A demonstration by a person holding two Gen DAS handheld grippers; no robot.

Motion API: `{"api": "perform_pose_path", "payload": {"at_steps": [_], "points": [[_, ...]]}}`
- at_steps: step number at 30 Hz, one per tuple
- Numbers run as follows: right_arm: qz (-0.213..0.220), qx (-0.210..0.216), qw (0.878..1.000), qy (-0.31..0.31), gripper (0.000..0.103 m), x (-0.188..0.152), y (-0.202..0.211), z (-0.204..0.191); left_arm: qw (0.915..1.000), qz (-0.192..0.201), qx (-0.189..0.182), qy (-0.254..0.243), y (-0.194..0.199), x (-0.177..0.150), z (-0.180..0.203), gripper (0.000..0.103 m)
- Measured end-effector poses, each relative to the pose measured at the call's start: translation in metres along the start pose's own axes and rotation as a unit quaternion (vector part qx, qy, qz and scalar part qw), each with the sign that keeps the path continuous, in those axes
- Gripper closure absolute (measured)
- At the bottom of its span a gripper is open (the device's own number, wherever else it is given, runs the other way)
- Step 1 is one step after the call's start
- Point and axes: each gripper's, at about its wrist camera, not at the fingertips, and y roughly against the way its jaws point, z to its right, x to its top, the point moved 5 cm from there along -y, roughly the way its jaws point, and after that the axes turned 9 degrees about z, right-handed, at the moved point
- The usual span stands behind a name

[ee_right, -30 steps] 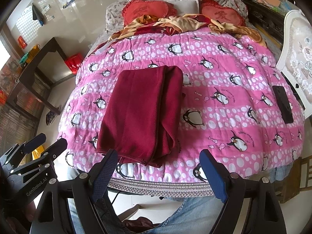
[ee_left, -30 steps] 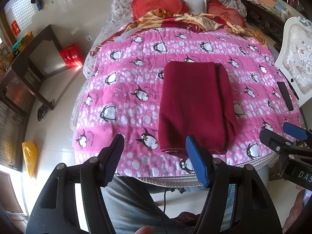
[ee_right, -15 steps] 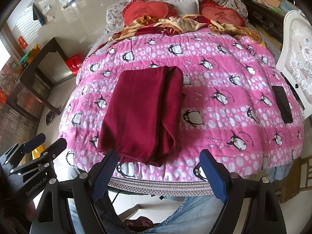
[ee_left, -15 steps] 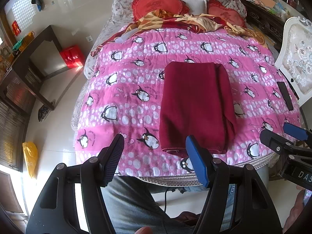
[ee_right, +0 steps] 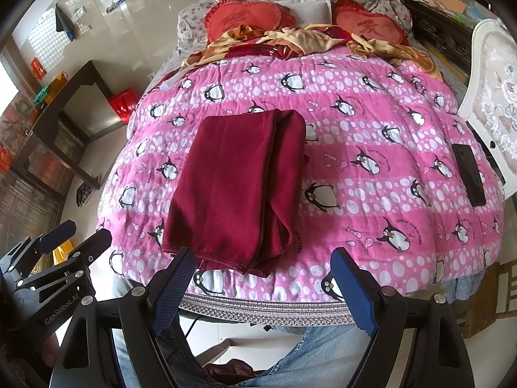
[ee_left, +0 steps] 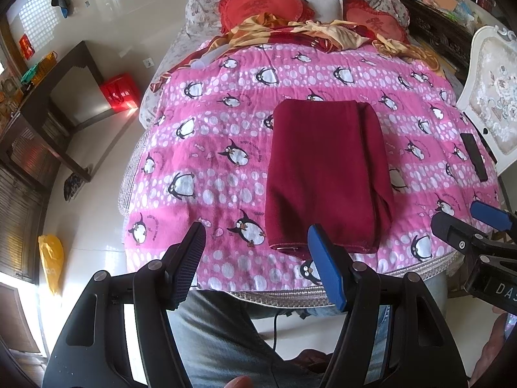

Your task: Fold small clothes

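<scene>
The maroon garment [ee_left: 326, 174] lies flat on the pink penguin quilt [ee_left: 206, 148], already folded lengthwise into a long rectangle whose hemmed near end sits close to the near edge of the bed. In the left wrist view, the left gripper [ee_left: 257, 265] hangs above that near edge with its jaws spread wide and nothing between them; its right-hand pad is in line with the near hem, but whether it touches the cloth cannot be told. The right gripper [ee_left: 475, 223] shows at the right of this view, likewise off the cloth. A dark phone [ee_left: 473, 155] rests near the right edge of the quilt, well apart from the garment.

In the right wrist view, the garment [ee_right: 236, 190] lies to the left of centre, with a second layer showing along its right side. The right gripper [ee_right: 263, 286] is wide open and empty, hovering over the near bed edge just beside the hem, and the left gripper [ee_right: 76, 236] appears at the near left with its fingers parted. Red heart cushions [ee_right: 245, 16] and loose yellow fabric [ee_right: 290, 38] sit at the far end.

The lengthwise fold looks done; the crosswise fold seems the step in hand. The next move likely calls for each tool to pinch a near corner of the hem through all layers, then carry it to the far end.
</scene>
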Motion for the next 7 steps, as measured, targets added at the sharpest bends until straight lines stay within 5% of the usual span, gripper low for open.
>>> {"api": "perform_pose_path", "payload": {"at_steps": [7], "points": [[-0.001, 0.000, 1.000, 0.004, 0.019, 0.0011, -0.0012, -0.0023, 0.9998, 0.015, 0.000, -0.011, 0.0032, -0.0019, 0.0068, 0.037]]}}
